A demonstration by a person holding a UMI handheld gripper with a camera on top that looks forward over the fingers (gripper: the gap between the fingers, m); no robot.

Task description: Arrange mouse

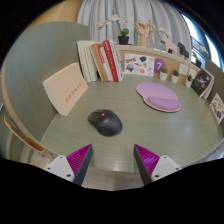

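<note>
Hand-held gripper (113,162): two fingers with magenta pads (79,160), spread wide apart, nothing between them, hovering over the near part of the tabletop.

Tabletop (60,130): pale grey-green, matte surface.

Dark grey, rounded computer mouse (105,122): resting on the tabletop just ahead of the fingers, slightly toward the left one, apart from both.

Round lilac mouse mat (159,96): flat on the tabletop, beyond the mouse and to its right, well apart from it.

Beige rectangular card or booklet with red print (66,89): lying left of the mouse, farther back.

Row of upright books with white and red spines (102,61): standing at the rear of the tabletop.

Small potted plants (174,74): lined along the far right edge, beside small framed pictures (137,65); details too small to tell.
</note>
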